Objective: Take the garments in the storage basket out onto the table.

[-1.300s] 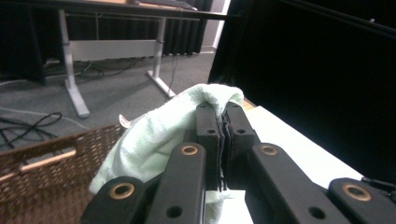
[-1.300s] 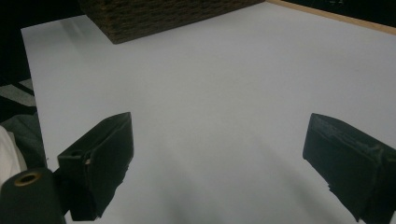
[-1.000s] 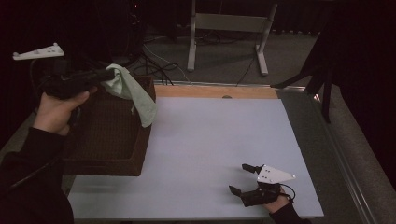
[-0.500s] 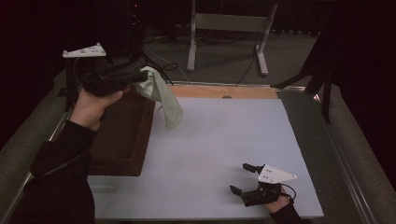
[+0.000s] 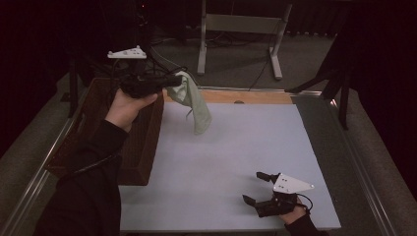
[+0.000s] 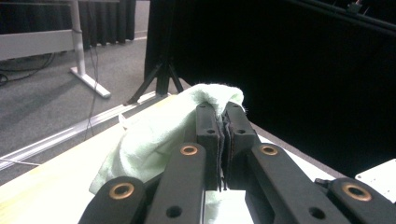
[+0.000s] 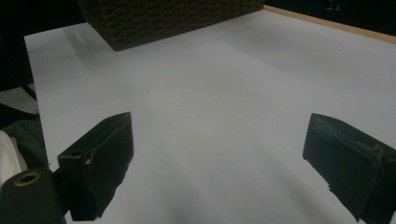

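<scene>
A pale green cloth point(image 5: 193, 102) hangs in the air over the left part of the white table top point(image 5: 236, 147), just right of the brown woven basket point(image 5: 142, 142). My left gripper point(image 5: 173, 81) is shut on the cloth's upper edge, held level and high. In the left gripper view the cloth point(image 6: 154, 135) drapes over and left of the closed jaws, which pinch it at the left gripper point(image 6: 222, 114). My right gripper point(image 5: 255, 187) rests low at the table's near right, open, with nothing between its fingers; the right gripper view shows the right gripper point(image 7: 219, 149) over bare table.
The basket point(image 7: 163, 21) stands along the table's left side. A wooden strip point(image 5: 255, 97) edges the far side of the table. Beyond it are a metal stand's legs point(image 5: 236, 44) and a black tripod point(image 5: 339, 78) on the floor.
My left gripper has carried the cloth rightward from above the basket to over the table's left part. The right gripper has stayed in place.
</scene>
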